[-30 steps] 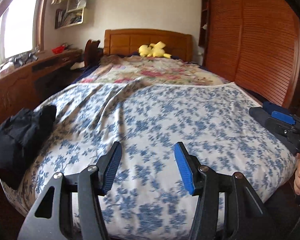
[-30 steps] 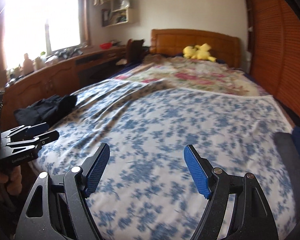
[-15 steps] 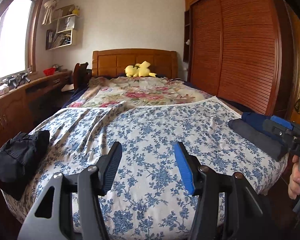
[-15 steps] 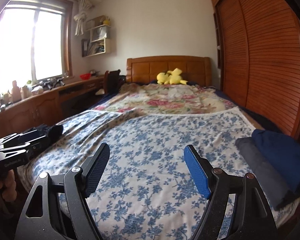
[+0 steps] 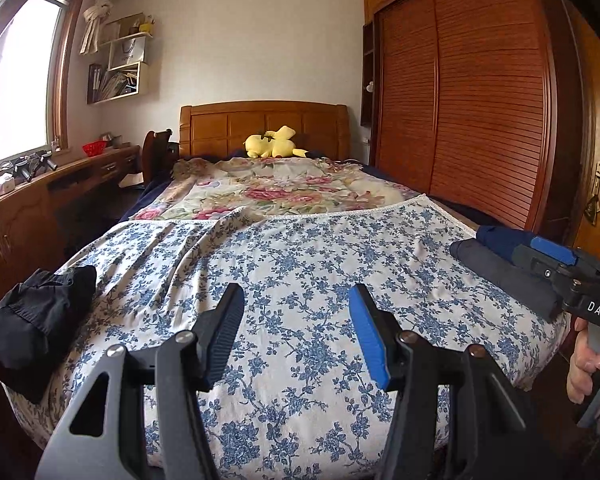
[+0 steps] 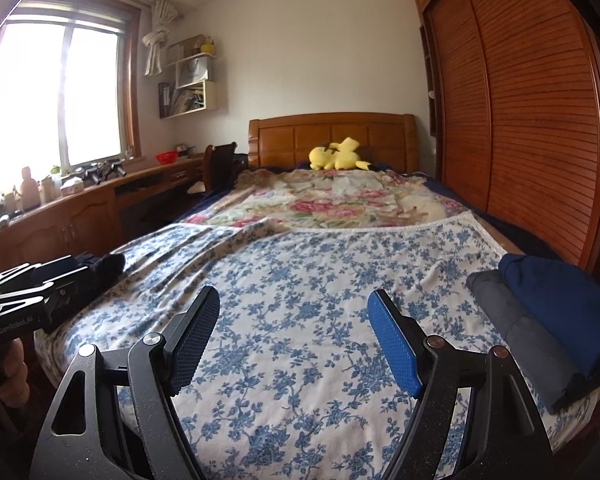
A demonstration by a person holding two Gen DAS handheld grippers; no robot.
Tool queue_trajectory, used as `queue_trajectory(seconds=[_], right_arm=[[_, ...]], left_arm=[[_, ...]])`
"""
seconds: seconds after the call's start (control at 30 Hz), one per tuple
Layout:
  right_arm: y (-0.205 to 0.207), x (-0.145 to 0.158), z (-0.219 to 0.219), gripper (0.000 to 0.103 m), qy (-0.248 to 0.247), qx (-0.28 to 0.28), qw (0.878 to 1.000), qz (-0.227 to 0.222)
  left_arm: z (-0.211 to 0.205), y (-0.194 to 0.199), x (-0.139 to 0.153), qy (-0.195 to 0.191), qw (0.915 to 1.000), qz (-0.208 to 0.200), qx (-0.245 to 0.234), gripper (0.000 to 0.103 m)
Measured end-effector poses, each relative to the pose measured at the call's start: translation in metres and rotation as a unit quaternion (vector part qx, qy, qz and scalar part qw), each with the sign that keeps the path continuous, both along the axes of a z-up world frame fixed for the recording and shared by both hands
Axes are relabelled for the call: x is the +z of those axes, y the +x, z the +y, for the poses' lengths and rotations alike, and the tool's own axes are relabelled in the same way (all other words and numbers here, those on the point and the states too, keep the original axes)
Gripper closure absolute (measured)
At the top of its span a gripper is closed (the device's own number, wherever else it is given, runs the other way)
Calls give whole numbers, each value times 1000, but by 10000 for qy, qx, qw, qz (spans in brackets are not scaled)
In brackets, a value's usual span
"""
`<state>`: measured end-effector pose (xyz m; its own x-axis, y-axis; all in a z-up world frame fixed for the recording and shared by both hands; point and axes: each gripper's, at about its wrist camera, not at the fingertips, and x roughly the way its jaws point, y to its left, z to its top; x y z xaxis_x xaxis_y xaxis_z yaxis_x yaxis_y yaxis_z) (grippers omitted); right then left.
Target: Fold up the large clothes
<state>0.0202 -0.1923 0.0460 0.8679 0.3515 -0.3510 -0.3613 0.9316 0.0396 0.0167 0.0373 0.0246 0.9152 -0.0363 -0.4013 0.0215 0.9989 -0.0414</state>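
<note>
Blue-flowered sheet (image 5: 300, 264) covers the bed's foot end; a crumpled black garment (image 5: 36, 316) lies at its left edge, folded grey and navy clothes (image 6: 540, 320) at its right. Both left tongs (image 5: 296, 320) and right tongs (image 6: 294, 328) hover above the sheet's near edge, spread apart, empty.

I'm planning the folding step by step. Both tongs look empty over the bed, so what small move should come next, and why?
Probably swing the left tongs toward the crumpled black garment at the bed's left edge. Both left and right tongs are open and hold nothing, the blue floral sheet is bare in the middle, and the blue clothes and grey clothes on the right already look folded.
</note>
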Motion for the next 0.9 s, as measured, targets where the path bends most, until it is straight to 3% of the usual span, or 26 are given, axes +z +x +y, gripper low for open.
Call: queue_trajectory(seconds=[0.9], right_arm=[[-1,-4,-3,25,-30,-55,10000,-14]], left_arm=[[-6,-3,6,15,10000,-58,16,49]])
